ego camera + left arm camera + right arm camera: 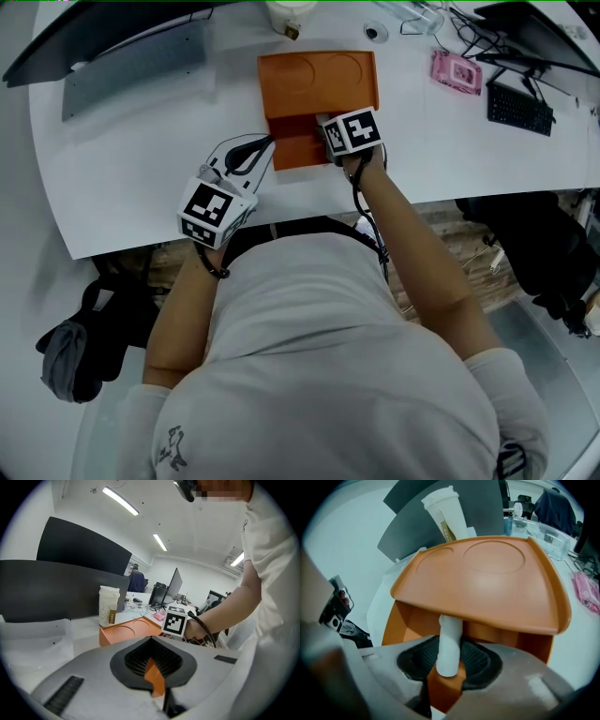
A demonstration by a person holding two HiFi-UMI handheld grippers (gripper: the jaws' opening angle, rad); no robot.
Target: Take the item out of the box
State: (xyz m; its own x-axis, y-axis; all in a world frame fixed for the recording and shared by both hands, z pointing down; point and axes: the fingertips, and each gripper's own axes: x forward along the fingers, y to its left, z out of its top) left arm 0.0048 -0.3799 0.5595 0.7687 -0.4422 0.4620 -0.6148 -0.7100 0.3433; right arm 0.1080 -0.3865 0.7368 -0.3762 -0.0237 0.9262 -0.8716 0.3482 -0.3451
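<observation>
Person: a white shirt (337,375) fills the lower head view; both bare forearms reach forward over the white table (141,159).
Left gripper (269,142): jaws together with nothing between them. The tips lie just beside the box's front left side, and I cannot tell whether they touch it.
Right gripper (451,641): at the box's open front, clamped on the white cylinder, with a jaw tip against each of its sides.
Box (319,80): orange, standing on the table. Its lid (487,578) bears two round hollows and overhangs the opening. Below it show orange inner walls and the cylinder, nothing else.
White cylinder (449,660): in the box's front opening, between the right jaws.
Cylinder's long axis: in line with the jaws. The blunt near end points back at the gripper's camera; the far end is hidden beneath the lid's front edge.
Cup (443,515): white and lidded, with a brown label, upright on the table behind the box. Its contents cannot be seen.
</observation>
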